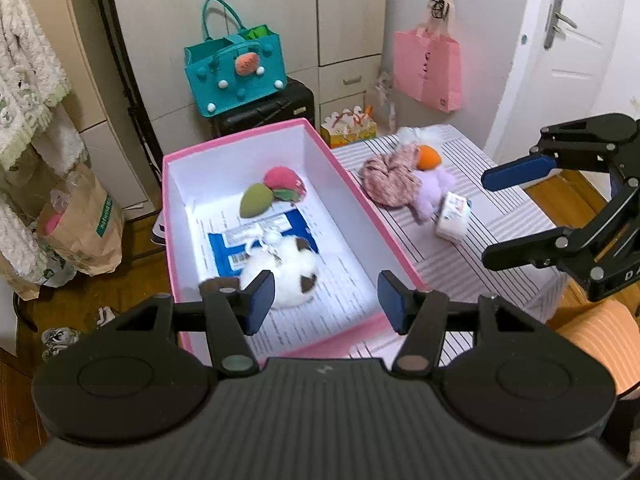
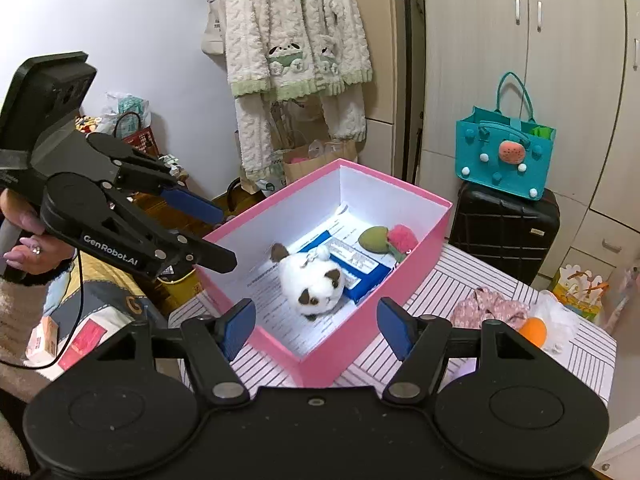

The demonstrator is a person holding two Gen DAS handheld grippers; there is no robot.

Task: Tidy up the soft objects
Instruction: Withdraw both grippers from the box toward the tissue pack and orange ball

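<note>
A pink box (image 1: 394, 256) (image 2: 320, 364) with white inner walls stands on a striped table. In it lie a white and brown plush (image 1: 286, 276) (image 2: 316, 284), a green sponge (image 1: 256, 200) (image 2: 372, 237) and a pink pom-pom (image 1: 284, 182) (image 2: 403, 237). My left gripper (image 1: 326, 302) (image 2: 218, 234) is open and empty above the box's near end. My right gripper (image 1: 490, 220) (image 2: 316, 328) is open and empty over the table. On the table lie a pink floral scrunchie (image 1: 386, 178) (image 2: 492, 308), an orange sponge (image 1: 429, 158) (image 2: 534, 331), a lilac plush (image 1: 432, 194) and a small tissue pack (image 1: 454, 222).
The striped table (image 1: 500, 216) (image 2: 460, 276) ends at the right. Behind it stand a black suitcase (image 1: 280, 110) (image 2: 504, 228) with a teal bag (image 1: 236, 68) (image 2: 506, 160) on top. A pink bag (image 1: 428, 68) hangs on the wall. Paper bags (image 1: 88, 224) stand on the floor.
</note>
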